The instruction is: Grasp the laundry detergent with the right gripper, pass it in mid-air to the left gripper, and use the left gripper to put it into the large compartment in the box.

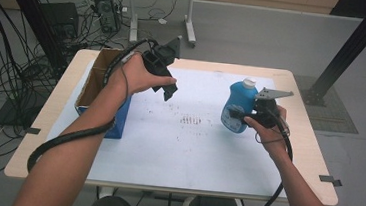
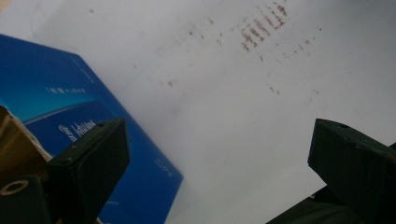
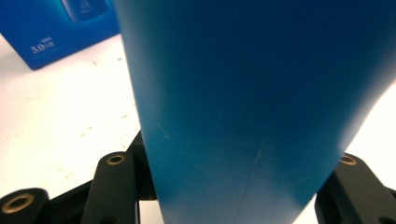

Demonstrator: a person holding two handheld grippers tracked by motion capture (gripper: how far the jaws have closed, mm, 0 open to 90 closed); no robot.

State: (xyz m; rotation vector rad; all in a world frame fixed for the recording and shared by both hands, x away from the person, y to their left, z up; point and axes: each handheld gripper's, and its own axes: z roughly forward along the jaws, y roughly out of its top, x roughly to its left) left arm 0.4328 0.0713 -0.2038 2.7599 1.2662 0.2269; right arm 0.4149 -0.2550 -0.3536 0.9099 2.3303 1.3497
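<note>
Your forearms are bare, with no sleeves. Each hand carries black tongs: the left tongs [image 1: 168,92] have blocky matte jaws and a thick ribbed black cable; the right tongs [image 1: 238,116] bear a grey three-cornered plate on top, brass-ringed screw holes in the black links, and a looping black cable.

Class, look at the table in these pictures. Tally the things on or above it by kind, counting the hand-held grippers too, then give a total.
Blue plastic bottle with white cap: 1
Open blue cardboard box with brown inside: 1
Black two-jaw grippers: 2, the left gripper open, the right gripper shut on the bottle
White stained sheet covering the tabletop: 1
Total: 5
</note>
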